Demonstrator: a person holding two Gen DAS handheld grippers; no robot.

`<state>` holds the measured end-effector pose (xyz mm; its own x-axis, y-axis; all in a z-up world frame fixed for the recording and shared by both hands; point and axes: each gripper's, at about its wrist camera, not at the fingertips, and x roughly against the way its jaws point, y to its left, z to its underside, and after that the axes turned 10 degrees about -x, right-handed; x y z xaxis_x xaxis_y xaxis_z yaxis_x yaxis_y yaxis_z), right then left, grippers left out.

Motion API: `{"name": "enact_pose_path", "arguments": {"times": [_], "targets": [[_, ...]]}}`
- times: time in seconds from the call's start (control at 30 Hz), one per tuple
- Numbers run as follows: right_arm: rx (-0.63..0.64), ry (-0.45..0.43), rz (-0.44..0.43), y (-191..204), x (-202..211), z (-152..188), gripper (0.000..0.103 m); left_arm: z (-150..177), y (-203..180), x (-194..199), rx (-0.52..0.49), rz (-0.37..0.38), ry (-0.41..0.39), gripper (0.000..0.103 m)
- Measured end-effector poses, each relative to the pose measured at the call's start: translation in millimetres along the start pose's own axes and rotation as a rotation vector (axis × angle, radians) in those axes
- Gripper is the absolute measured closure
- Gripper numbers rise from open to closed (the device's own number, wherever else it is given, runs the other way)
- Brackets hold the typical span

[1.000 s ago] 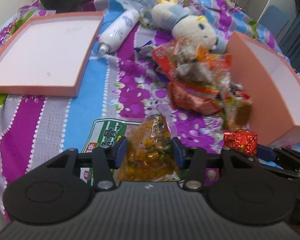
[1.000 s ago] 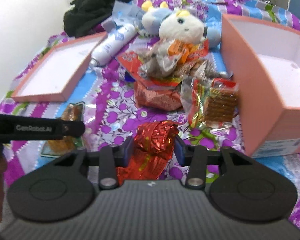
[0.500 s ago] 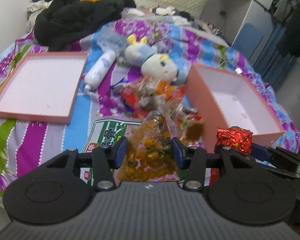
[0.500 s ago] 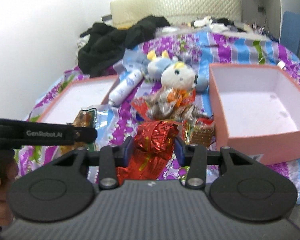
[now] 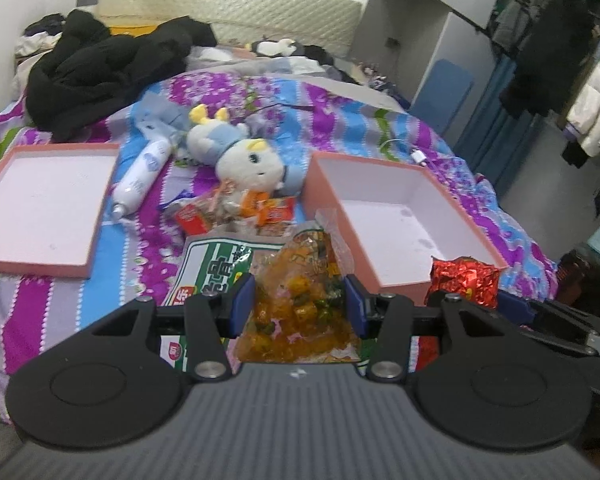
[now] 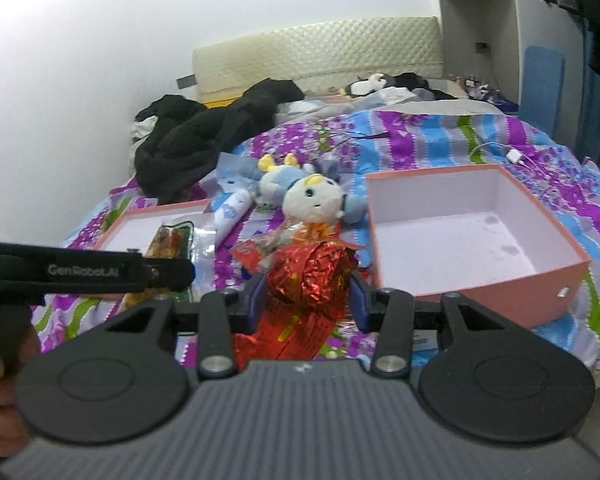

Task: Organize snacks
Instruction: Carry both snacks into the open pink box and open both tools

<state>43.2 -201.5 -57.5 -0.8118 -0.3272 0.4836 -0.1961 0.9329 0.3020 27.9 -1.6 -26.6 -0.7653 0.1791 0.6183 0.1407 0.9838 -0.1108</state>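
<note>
My left gripper [image 5: 299, 300] is clamped on a clear bag of orange and green candy [image 5: 300, 304], blue pads [image 5: 242, 300] pressed into both sides, bag held up off the bed. My right gripper [image 6: 305, 295] is clamped on a crumpled red foil snack pack [image 6: 308, 280], also held up off the bed; in the left wrist view that red pack [image 5: 464, 280] shows at the near right, just beside the near corner of the deep pink box [image 5: 400, 284]. The box sits open on the right of the striped floral bedspread [image 5: 340, 116], white inside. The shallow pink lid [image 5: 40, 268] lies open side up on the left, well apart from the box. Between them, the remaining snack pile [image 5: 236, 212] sits against a white and blue plush toy [image 5: 248, 160], which lies just beside the box's far left corner. A white spray bottle [image 5: 140, 176] lies on its side between lid and plush. A green and white printed bag [image 5: 216, 264] shows just behind my left fingers, partly hidden by the candy. A heap of black clothes [image 5: 112, 68] sits far left near the padded headboard [image 5: 236, 20]. A white charger cable [image 6: 512, 156] lies beyond the box's far side. From the right wrist the left gripper's strap [image 6: 84, 272] cuts across the near left and covers part of the lid.
</note>
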Motion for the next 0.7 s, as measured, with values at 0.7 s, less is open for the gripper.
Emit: {"name": "enact_pose_path", "arguments": {"times": [0.7], "targets": [[-0.109,-0.029,0.154,-74.2,-16.5,-31.5,0.057,-62.0,-65.0,-78.9,-0.132,0.128,0.020,0.049]]}}
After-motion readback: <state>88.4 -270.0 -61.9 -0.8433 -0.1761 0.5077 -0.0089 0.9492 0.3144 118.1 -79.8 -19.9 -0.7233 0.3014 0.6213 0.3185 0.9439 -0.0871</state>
